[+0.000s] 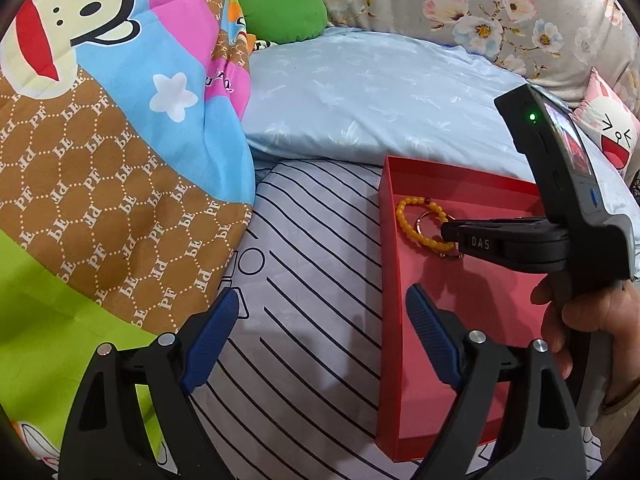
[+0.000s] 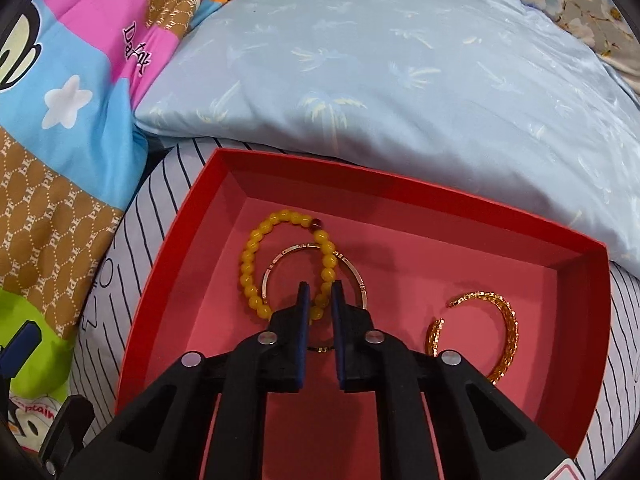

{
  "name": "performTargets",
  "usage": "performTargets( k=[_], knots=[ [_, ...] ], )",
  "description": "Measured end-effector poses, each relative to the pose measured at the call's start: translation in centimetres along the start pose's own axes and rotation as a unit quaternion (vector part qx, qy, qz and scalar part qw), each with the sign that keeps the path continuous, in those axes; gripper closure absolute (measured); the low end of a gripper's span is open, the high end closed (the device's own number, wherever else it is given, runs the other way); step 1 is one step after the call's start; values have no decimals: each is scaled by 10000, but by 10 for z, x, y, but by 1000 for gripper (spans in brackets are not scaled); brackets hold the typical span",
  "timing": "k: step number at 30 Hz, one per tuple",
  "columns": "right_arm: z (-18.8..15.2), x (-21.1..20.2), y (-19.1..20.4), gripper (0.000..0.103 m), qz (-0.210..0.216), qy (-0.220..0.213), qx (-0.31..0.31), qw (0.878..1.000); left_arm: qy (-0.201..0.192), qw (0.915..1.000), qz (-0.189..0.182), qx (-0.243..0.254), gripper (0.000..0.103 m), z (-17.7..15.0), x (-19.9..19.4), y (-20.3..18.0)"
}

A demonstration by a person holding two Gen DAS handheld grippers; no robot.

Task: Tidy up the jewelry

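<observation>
A red tray (image 2: 168, 264) lies on the striped bedsheet; it also shows in the left wrist view (image 1: 390, 280). In it lie a yellow bead bracelet (image 2: 250, 268), a thin gold ring bangle (image 2: 356, 276) overlapping it, and a gold open cuff (image 2: 508, 320) to the right. My right gripper (image 2: 320, 286) is low inside the tray, its jaws narrowly apart on either side of the bead bracelet's right strand. In the left wrist view the right gripper (image 1: 446, 232) reaches the yellow bead bracelet (image 1: 404, 220). My left gripper (image 1: 324, 300) is open and empty over the sheet at the tray's left wall.
A light blue pillow (image 2: 380, 72) lies right behind the tray. A colourful cartoon quilt (image 1: 100, 140) is bunched up on the left. A green plush (image 1: 280, 12) and floral bedding (image 1: 500, 8) sit at the back. A hand (image 1: 592, 320) holds the right gripper.
</observation>
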State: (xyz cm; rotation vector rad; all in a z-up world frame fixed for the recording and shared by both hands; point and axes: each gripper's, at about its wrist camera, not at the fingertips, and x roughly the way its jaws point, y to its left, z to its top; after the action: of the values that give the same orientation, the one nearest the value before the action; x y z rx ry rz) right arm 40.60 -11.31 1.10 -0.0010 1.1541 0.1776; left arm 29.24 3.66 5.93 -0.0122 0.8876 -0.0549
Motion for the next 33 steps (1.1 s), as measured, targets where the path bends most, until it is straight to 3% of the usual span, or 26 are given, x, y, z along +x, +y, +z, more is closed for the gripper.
performTargets(
  k=[4,12,16,24,26,27,33],
  knots=[
    [-4,-13,-4,96,41,-190,46,9998,21,10000,6,-30,22,-2,-1,1],
    [-45,-108,-9,96,256,-989,-6,9948,-23,9999,-102,-53,22,-18,-31,-5],
    [-86,-167,-6,96,302,-1365,-105,9901,-28,9998,-191,-24,22,-33,-54,-11],
    [-186,-226,2,95,798,-1325,111,9879,55,9994,-331,112,21,-77,-98,-24],
    [-209,-230,-2,85,449,-1403,224,9888,109,9993,-349,104,20,-87,-104,-25],
    [-219,-231,-5,75,337,-1405,284,9891,135,9992,-357,104,20,-92,-107,-25],
    [-265,-229,-38,70,136,-1248,849,9884,290,9988,-376,109,19,-119,-118,-27]
  ],
)
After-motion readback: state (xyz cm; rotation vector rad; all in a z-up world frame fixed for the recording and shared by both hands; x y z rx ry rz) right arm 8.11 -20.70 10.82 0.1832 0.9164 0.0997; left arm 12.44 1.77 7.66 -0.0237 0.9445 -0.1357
